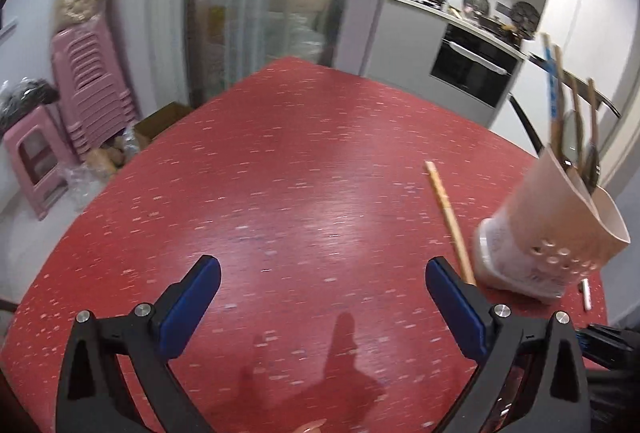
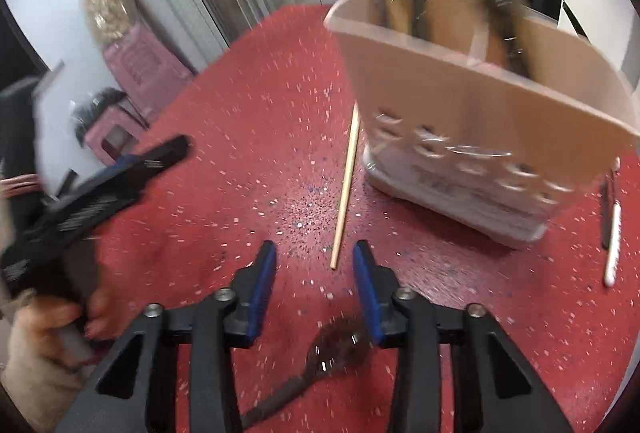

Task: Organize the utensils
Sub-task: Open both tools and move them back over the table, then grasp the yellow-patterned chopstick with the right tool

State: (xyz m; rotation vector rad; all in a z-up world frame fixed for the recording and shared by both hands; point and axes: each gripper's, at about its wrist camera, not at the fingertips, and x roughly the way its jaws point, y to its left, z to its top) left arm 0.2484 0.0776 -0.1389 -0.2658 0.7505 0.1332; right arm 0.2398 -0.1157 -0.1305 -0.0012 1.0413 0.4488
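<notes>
Dark spoon [image 2: 336, 347] lies under right gripper [image 2: 314, 265], jaws apart.

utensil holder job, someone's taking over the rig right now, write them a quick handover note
Left gripper: open, empty, over the red table.
Right gripper: open, empty.
Utensil holder: stands on the table and already holds several utensils.
Left to do: wooden chopstick lies loose beside the holder; dark spoon lies under the right gripper; white stick lies right of the holder.
</notes>
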